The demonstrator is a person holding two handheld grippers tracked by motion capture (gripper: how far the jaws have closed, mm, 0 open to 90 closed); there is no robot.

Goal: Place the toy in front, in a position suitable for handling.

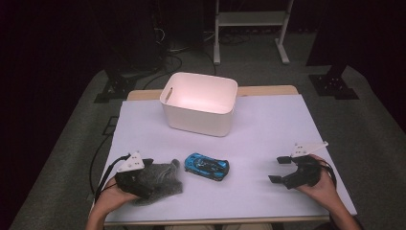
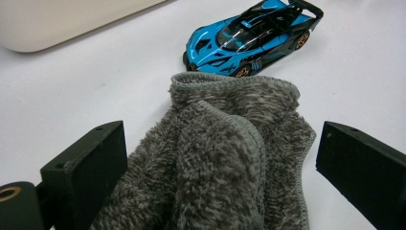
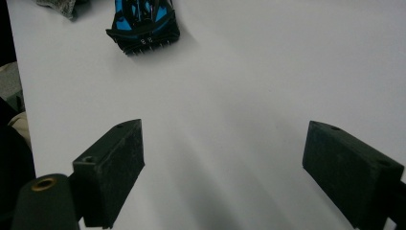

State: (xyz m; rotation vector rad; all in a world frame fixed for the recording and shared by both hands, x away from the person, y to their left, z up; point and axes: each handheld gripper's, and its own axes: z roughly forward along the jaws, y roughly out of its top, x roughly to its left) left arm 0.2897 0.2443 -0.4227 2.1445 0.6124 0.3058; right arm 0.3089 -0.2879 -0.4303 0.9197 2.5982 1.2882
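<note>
Grey fleecy cloth [image 2: 225, 158], crumpled in a heap, lies on the white table [image 1: 268, 129] near its front left corner, between the spread jaws of the left gripper [image 2: 218, 177]. The black pads stand off to either side of the cloth, not pressing on it; nothing is grasped. Just beside the cloth, toward the table's middle, sits a blue toy car [image 1: 207, 166], its nose close to the cloth's far fold; whether they touch I cannot tell. Right gripper [image 1: 282, 169] is held low near the front right edge, well apart from cloth and car, jaws wide and bare tabletop between them. A white bin [image 1: 199, 104] stands at the back of the table, open side up.
</note>
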